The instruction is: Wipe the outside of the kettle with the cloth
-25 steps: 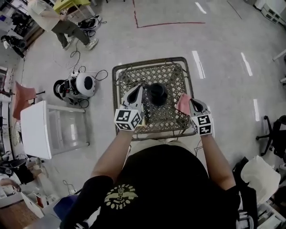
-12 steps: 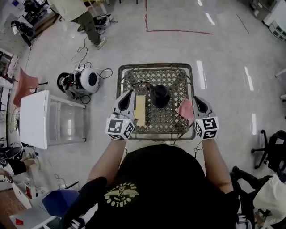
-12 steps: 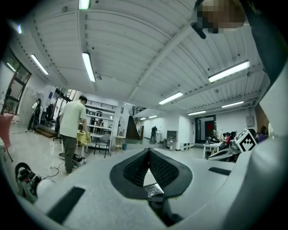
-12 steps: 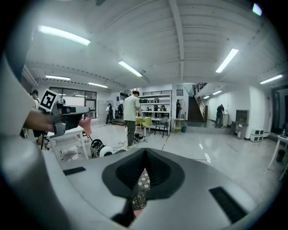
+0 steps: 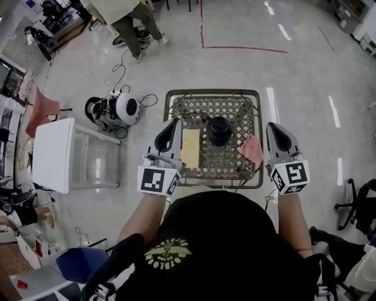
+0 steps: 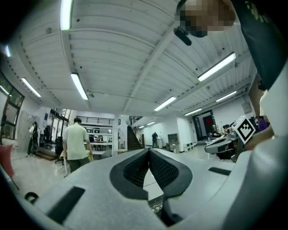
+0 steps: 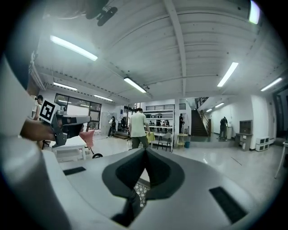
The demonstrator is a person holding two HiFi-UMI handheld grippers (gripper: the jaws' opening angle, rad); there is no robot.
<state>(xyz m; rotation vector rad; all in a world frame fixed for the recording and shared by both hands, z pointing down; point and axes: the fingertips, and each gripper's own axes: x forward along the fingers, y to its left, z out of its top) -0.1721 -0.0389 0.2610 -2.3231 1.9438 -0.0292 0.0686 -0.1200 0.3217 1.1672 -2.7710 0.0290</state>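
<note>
The black kettle (image 5: 218,130) stands upright on the lattice-topped table (image 5: 235,109). A pink cloth (image 5: 252,150) lies flat on the table to its right, and a pale yellow sheet (image 5: 190,148) lies to its left. My left gripper (image 5: 172,124) is held up over the table's left edge, shut with nothing in it (image 6: 148,151). My right gripper (image 5: 275,127) hangs past the table's right edge, beside the cloth but apart from it, also shut and empty (image 7: 145,151). Both point level across the room, so their own views show neither kettle nor cloth.
A white side table (image 5: 56,154) stands to the left, with a round white machine and cables (image 5: 124,109) on the floor behind it. A person (image 5: 126,14) stands farther back. An office chair (image 5: 359,200) is at the right. Red tape (image 5: 235,47) marks the floor.
Both grippers have risen and drawn outward from the kettle, the left to the left, the right to the right. The pink cloth stays on the table, the kettle has not moved.
</note>
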